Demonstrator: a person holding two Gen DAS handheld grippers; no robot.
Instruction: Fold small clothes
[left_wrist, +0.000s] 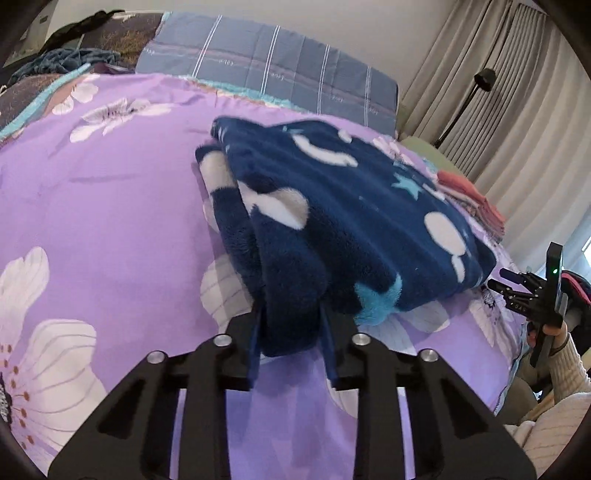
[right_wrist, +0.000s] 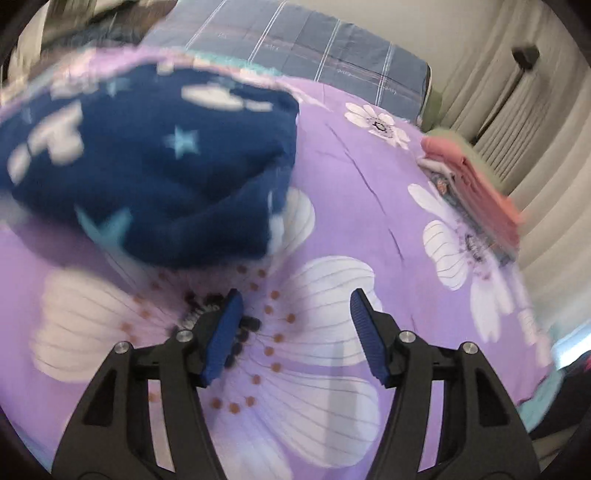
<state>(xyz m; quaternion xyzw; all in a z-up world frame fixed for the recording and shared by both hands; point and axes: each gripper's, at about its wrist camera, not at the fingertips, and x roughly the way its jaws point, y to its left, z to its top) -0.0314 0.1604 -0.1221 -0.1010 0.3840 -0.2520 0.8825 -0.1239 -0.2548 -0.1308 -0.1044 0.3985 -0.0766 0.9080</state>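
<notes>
A folded dark blue fleece garment (left_wrist: 351, 221) with white shapes and light blue stars lies on the purple flowered bedspread (left_wrist: 110, 206). My left gripper (left_wrist: 291, 314) is shut on the garment's near folded edge, the fabric bunched between its blue pads. The garment also shows in the blurred right wrist view (right_wrist: 155, 166), up and to the left. My right gripper (right_wrist: 295, 299) is open and empty over a large white flower on the bedspread (right_wrist: 369, 184), apart from the garment. The right gripper also shows in the left wrist view (left_wrist: 517, 291) at the bed's right edge.
A stack of folded clothes with a coral piece on top (right_wrist: 476, 188) sits at the bed's right side, also in the left wrist view (left_wrist: 469, 195). A blue plaid pillow (left_wrist: 266, 70) lies at the head. Curtains (left_wrist: 517, 110) and a black floor lamp (left_wrist: 465, 107) stand on the right.
</notes>
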